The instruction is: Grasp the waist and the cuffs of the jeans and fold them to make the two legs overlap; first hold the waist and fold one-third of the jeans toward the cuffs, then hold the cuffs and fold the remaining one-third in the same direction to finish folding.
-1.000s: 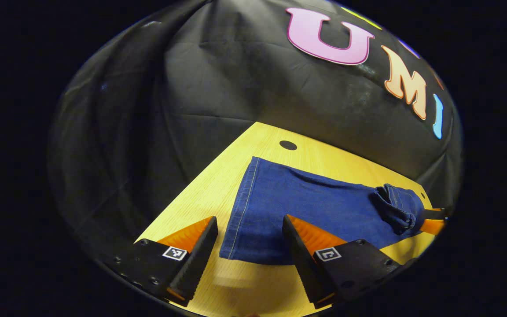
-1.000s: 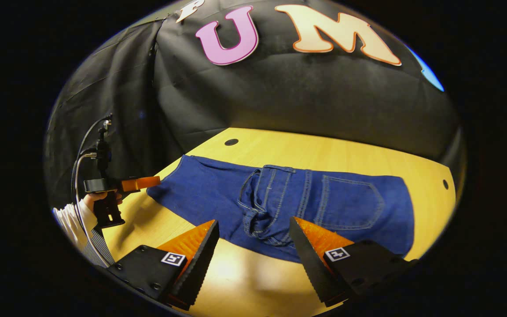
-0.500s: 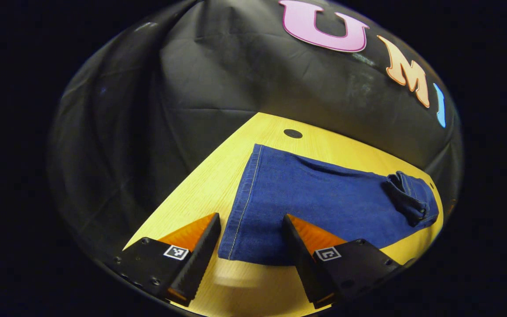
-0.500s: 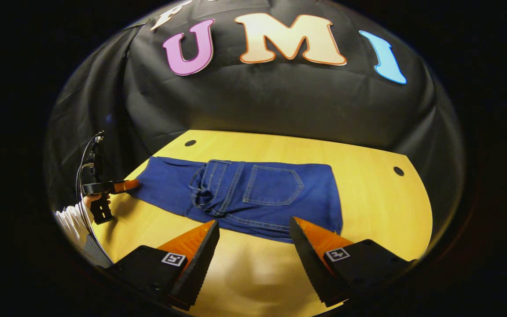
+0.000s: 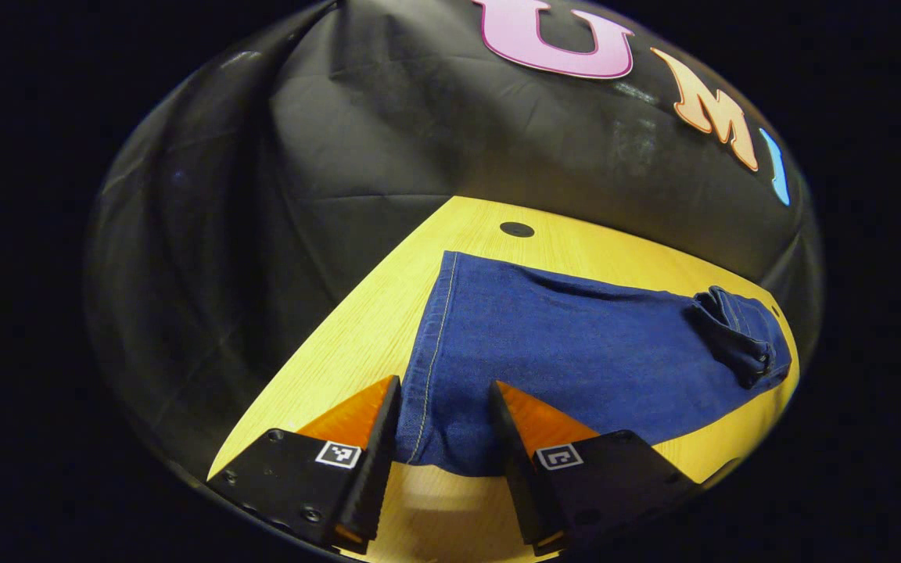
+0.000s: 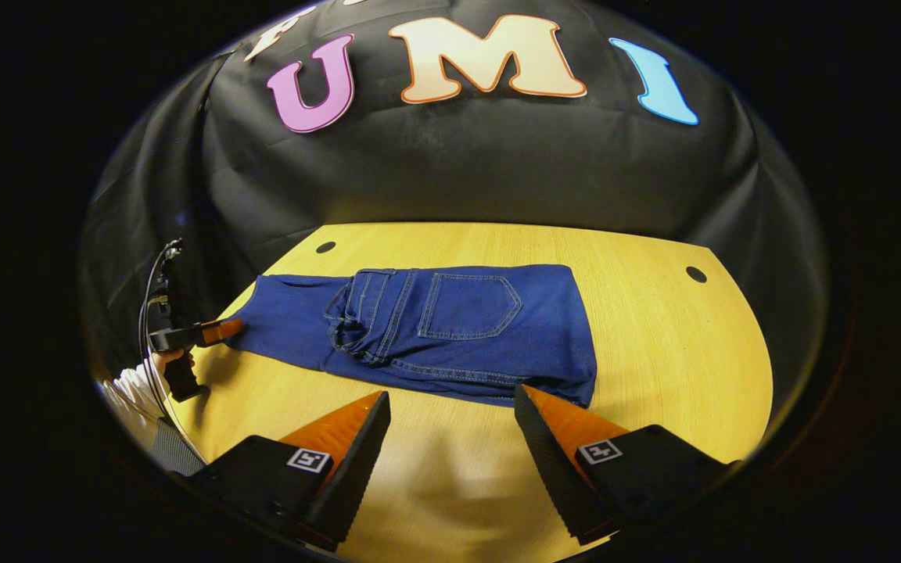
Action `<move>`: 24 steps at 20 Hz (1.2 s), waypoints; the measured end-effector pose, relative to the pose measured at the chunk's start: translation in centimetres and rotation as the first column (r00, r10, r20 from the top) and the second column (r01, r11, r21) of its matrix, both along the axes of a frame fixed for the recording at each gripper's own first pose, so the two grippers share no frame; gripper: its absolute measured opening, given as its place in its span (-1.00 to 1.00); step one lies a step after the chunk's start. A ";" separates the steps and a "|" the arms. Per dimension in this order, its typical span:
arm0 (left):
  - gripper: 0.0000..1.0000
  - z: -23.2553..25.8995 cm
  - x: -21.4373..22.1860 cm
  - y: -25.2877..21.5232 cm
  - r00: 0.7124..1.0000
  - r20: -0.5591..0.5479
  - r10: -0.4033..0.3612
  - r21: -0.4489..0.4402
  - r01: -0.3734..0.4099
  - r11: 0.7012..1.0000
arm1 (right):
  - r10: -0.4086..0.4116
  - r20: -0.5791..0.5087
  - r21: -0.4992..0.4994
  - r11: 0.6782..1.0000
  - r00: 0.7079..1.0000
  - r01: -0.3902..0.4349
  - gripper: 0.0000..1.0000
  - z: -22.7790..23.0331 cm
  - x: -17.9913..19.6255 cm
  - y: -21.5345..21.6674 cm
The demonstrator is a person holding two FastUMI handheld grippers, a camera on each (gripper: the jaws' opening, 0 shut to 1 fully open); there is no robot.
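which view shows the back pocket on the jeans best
The right gripper view: the back pocket faces the camera with its stitched outline plain on the folded-over waist of the jeans. In the left gripper view the waist is a bunched lump at the far end and no pocket outline can be made out.

Both tongs, the left tongs [image 5: 441, 426] and the right tongs [image 6: 450, 438], carry wedge-shaped serrated fingers on black screw-studded blocks with small square black-and-white markers, while the person's hand [image 6: 167, 360] wears a white sleeve [image 6: 128, 385] beside a looping cable [image 6: 147, 289].
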State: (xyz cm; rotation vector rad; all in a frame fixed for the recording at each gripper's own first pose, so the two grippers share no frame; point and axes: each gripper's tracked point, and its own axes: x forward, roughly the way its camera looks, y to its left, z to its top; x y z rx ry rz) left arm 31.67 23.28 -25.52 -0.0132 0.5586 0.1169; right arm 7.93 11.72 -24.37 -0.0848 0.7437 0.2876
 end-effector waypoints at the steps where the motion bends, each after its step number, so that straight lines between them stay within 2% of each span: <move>1: 0.02 0.0 0.3 -0.6 1.000 0.017 0.009 -0.048 -0.008 0.999 | -0.007 0.003 0.005 1.000 1.000 0.007 0.90 0.2 0.1 -0.1; 3: -0.59 0.2 0.3 -0.9 1.000 0.017 0.009 -0.053 -0.008 0.999 | -0.021 0.007 0.006 1.000 1.000 0.021 0.90 0.4 0.3 -0.6; 4: -0.64 0.1 0.4 -0.9 1.000 0.006 0.009 -0.043 -0.009 0.999 | -0.025 0.009 0.007 1.000 1.000 0.025 0.97 0.5 0.3 -0.8; 5: -0.75 0.1 0.4 -1.0 1.000 -0.008 0.007 -0.025 -0.007 1.000 | -0.032 0.012 0.010 0.999 0.999 0.032 0.97 0.7 0.4 -1.1; 8: -0.89 1.2 0.8 -1.3 0.999 -0.010 0.036 0.004 -0.036 0.999 | -0.058 0.022 0.022 0.998 0.998 0.058 0.97 1.4 0.7 -2.1; 12: -0.92 5.9 1.1 -7.4 0.996 0.086 -0.038 -0.101 0.047 0.994 | -0.076 0.034 -0.003 0.997 0.997 0.076 0.97 2.1 0.9 -4.6; 13: -0.92 6.9 1.4 -9.3 0.992 0.107 -0.068 -0.117 0.081 0.990 | -0.078 0.038 -0.013 0.997 0.996 0.078 0.90 2.3 0.9 -5.3; 15: -0.92 9.0 1.8 -14.0 0.981 0.142 -0.128 -0.149 0.149 0.978 | -0.084 0.040 -0.016 0.996 0.996 0.084 0.97 2.7 0.8 -6.4; 18: -0.92 12.7 2.4 -22.1 0.954 0.202 -0.221 -0.202 0.261 0.944 | -0.092 0.033 0.003 0.996 0.995 0.092 0.97 2.9 0.6 -7.7; 21: -0.92 15.4 3.3 -29.7 0.911 0.245 -0.332 -0.192 0.381 0.904 | -0.098 0.033 0.026 0.995 0.995 0.097 0.98 3.2 0.7 -9.1; 24: -0.92 17.2 3.6 -36.1 0.876 0.251 -0.411 -0.159 0.456 0.876 | -0.092 0.029 0.029 0.995 0.995 0.092 0.90 3.1 1.1 -11.0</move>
